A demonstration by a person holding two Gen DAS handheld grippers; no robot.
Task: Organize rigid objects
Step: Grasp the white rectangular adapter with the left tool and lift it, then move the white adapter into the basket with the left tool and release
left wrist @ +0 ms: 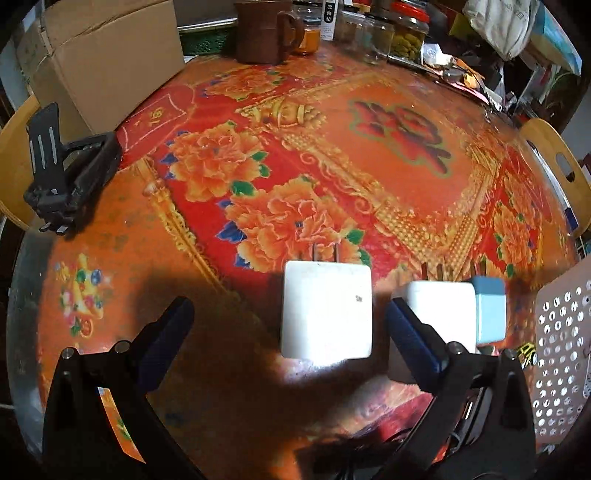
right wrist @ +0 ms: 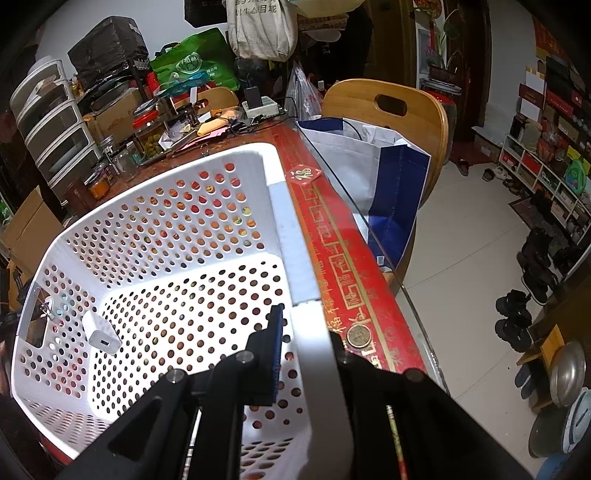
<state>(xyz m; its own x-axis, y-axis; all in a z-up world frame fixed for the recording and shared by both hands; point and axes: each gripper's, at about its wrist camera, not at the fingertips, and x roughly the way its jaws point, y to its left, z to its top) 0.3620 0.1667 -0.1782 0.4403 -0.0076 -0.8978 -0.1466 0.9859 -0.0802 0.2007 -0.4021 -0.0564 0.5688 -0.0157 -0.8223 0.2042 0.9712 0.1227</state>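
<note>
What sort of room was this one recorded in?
Most likely a lived-in home dining room: a table under a red floral cover, food jars at its far edge, and shoes on the tiled floor.

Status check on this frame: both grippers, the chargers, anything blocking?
Left gripper open, straddling large white charger. Right gripper shut on basket rim. One charger already in basket; second white charger and blue one crowd the left gripper's right finger.

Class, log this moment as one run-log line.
left gripper: open over white charger | right gripper: shut on basket rim | in basket: one charger
</note>
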